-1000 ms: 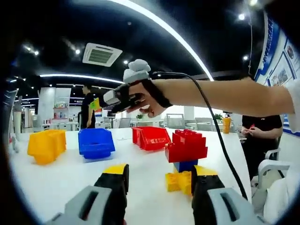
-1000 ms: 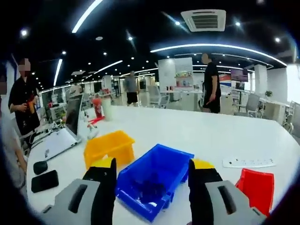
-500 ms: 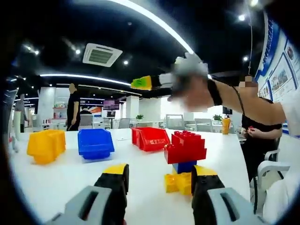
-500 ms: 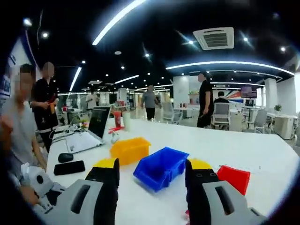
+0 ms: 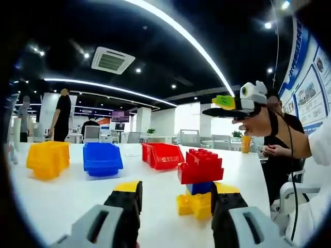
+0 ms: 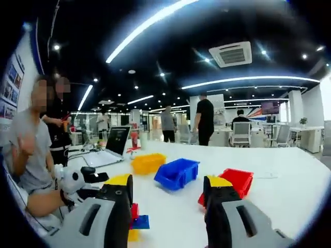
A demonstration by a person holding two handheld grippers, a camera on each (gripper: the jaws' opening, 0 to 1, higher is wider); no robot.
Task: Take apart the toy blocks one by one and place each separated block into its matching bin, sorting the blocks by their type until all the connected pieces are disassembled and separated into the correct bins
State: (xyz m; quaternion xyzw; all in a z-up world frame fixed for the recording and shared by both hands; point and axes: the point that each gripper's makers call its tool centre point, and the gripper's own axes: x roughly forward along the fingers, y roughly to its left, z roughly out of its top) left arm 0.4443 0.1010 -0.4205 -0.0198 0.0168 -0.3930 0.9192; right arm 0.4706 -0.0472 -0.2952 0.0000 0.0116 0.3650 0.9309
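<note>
- Left gripper view: the left gripper [image 5: 176, 206] rises from the bottom with its two black, yellow-tipped jaws standing apart and nothing between them.
- The block stack [image 5: 200, 181] stands on the white table [image 5: 67, 196] just beyond the right jaw's tip: a red stepped block on top, a blue block under it, a yellow block at the base. The right jaw hides part of the yellow block.
- Farther ahead, beyond the jaws, three bins stand in a row: the yellow bin [image 5: 47, 159] far out past the left jaw, the blue bin [image 5: 102, 158] beyond the left jaw, the red bin [image 5: 161, 154] ahead of the gap, just behind the stack.
- The right gripper [image 5: 222, 109] is held in the air high above the right jaw by a hand [image 5: 256, 120]; it is seen side-on and whether its jaws are parted cannot be told here.
- Right gripper view: the same gripper's own jaws [image 6: 166, 196] stand apart and empty.
- The block stack [image 6: 135, 222] lies low beside the left jaw's inner edge, red, blue and yellow parts showing, partly hidden by that jaw.
- Ahead, the yellow bin [image 6: 147, 163] lies beyond the left jaw, the blue bin [image 6: 177, 173] beyond the gap, the red bin [image 6: 235, 181] just past the right jaw's tip.
- A seated person [image 6: 33, 150] is out to the left of the left jaw, with a laptop [image 6: 113, 147] on the table beyond.
</note>
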